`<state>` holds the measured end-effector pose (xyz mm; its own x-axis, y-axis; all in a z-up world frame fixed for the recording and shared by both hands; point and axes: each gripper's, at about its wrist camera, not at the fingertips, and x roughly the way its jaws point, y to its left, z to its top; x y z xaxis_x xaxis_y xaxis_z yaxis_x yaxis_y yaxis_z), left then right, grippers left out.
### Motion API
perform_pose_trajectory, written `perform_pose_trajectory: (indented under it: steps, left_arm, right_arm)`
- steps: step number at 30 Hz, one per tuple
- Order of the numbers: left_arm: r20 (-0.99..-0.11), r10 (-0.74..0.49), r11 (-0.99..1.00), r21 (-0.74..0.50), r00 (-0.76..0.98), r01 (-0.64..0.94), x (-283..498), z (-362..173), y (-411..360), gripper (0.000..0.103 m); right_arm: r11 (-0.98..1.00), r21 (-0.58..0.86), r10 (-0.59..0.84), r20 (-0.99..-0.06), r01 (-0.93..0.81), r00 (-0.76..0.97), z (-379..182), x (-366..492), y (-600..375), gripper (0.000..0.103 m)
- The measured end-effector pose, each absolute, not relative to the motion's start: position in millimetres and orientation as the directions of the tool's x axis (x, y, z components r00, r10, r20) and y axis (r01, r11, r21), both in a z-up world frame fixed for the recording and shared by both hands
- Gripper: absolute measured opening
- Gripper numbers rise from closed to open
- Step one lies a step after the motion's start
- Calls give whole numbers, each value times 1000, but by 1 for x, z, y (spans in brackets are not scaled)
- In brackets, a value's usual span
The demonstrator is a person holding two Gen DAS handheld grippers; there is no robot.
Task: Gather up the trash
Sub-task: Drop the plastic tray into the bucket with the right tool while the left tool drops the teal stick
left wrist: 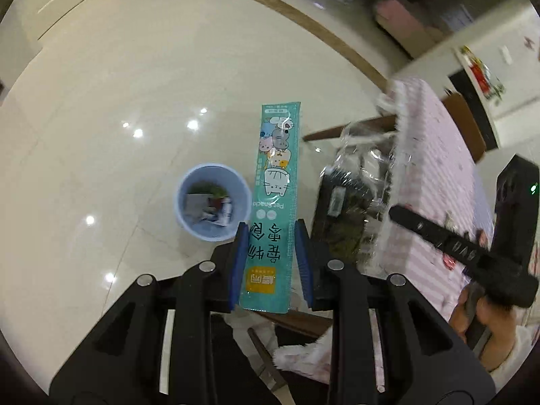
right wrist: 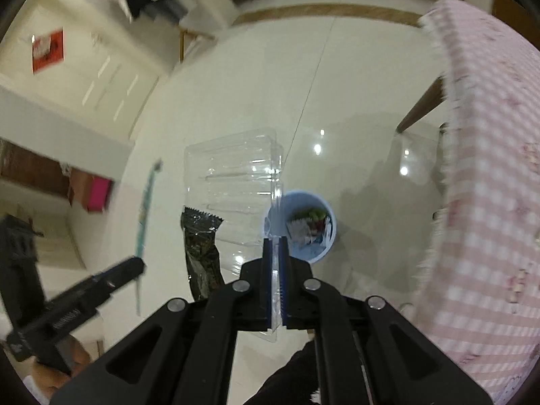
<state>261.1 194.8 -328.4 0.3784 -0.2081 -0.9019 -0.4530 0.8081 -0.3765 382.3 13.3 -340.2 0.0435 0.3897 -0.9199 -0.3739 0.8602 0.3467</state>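
Left gripper (left wrist: 270, 256) clenched on teal snack wrapper (left wrist: 275, 202), light, floppy, held near bottom end. Right gripper (right wrist: 276, 276) pinches clear plastic tray (right wrist: 233, 182) by rim; stiff, slippery, crushable. Both above blue bin (left wrist: 211, 202) on floor.

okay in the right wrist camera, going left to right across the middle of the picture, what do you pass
The other gripper, the edge-on teal snack packet, the dark wrapper, the clear plastic tray clamped in the right gripper, the blue trash bin, then the pink checked tablecloth.
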Motion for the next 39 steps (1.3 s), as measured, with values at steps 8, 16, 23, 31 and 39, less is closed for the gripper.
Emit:
perform_pose_trajectory:
  steps: [8,16,23,31,39]
  left_arm:
    - [-912,-202,773,-373,357,-513,258,-354,232,27]
    - [-914,-208,770,-373,349,-518,253,-364,244,27]
    - [-919,-220,777,-368,328,-510,262,-371,236,27]
    - [-927,-239,805,-356,289,-475,281,-376,221,28]
    - [-934,-236,831,-338,269,-442,296,-373,211,28]
  right_arm:
    - [860,210,270,-961,-465,64,-373,373,84,4]
    - [869,185,223,-974,-459,29,-403,376,114,23]
    - [875,203,231,-973,-440,11,-400,377,112,27]
    - [885,209,248,-968,-417,40,-378,378,93,33]
    - [902,226,267,-962,-368,63,-362,386,65,38]
